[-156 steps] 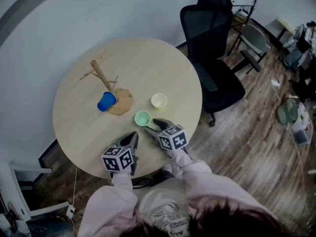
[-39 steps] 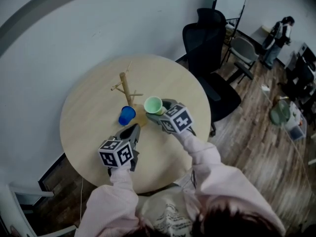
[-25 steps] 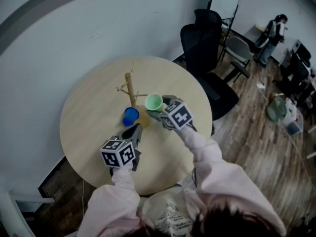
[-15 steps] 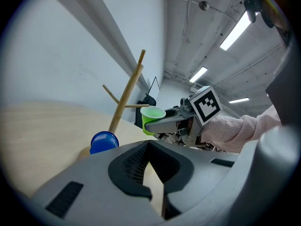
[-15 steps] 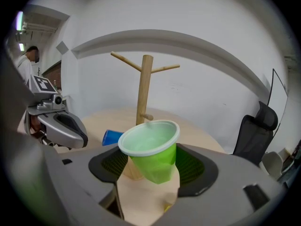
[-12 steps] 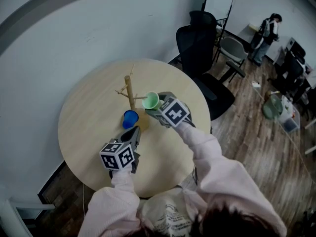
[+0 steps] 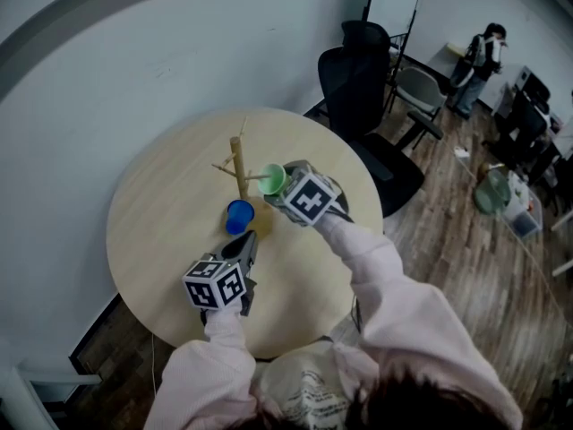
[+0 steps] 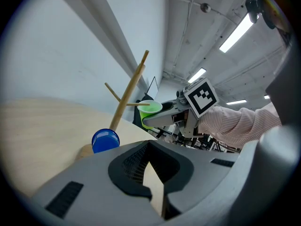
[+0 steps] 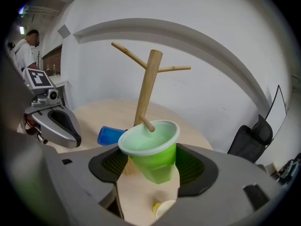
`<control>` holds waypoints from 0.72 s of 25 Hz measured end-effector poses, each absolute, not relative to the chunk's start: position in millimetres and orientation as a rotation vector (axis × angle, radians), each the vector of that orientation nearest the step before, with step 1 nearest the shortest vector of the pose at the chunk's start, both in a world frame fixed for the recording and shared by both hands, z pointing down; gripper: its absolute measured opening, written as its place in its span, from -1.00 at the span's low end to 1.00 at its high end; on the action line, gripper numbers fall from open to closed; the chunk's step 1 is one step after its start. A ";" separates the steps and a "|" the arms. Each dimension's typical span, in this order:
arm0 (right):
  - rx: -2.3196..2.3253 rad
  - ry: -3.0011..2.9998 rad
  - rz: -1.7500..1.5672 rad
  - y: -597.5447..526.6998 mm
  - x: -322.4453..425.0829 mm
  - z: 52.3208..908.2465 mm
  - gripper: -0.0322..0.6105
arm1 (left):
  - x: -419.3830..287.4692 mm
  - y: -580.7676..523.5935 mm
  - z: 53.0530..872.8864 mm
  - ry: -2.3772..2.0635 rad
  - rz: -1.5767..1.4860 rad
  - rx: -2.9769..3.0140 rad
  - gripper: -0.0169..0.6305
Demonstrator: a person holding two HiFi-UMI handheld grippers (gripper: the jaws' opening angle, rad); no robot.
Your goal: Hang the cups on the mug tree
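Your left gripper (image 7: 247,245) hovers closed and empty over the table (image 7: 161,240). The blue cup (image 7: 238,216) lies on its side at the mug tree's (image 7: 238,161) base. Your right gripper (image 7: 277,187) grips the green cup (image 7: 272,179), with a peg tip at its mouth.

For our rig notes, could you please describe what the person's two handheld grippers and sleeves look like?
The left gripper and right gripper are both grey plastic, with broad curved jaws lined by dark ribbed pads. Each carries a white cube printed with black square markers. The person wears pale pink, finely striped long sleeves. I see no cables on either.
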State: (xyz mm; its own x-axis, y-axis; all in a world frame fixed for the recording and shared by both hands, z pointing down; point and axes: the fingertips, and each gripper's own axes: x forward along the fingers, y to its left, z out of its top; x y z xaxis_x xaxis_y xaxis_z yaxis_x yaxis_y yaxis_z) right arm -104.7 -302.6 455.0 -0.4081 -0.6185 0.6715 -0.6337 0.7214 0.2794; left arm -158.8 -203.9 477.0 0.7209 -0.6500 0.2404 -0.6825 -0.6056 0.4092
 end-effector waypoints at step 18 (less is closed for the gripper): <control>0.888 -1.858 -0.240 -307.5 -117.3 449.1 0.06 | -165.2 -202.8 481.2 -1.004 0.076 2.438 -0.95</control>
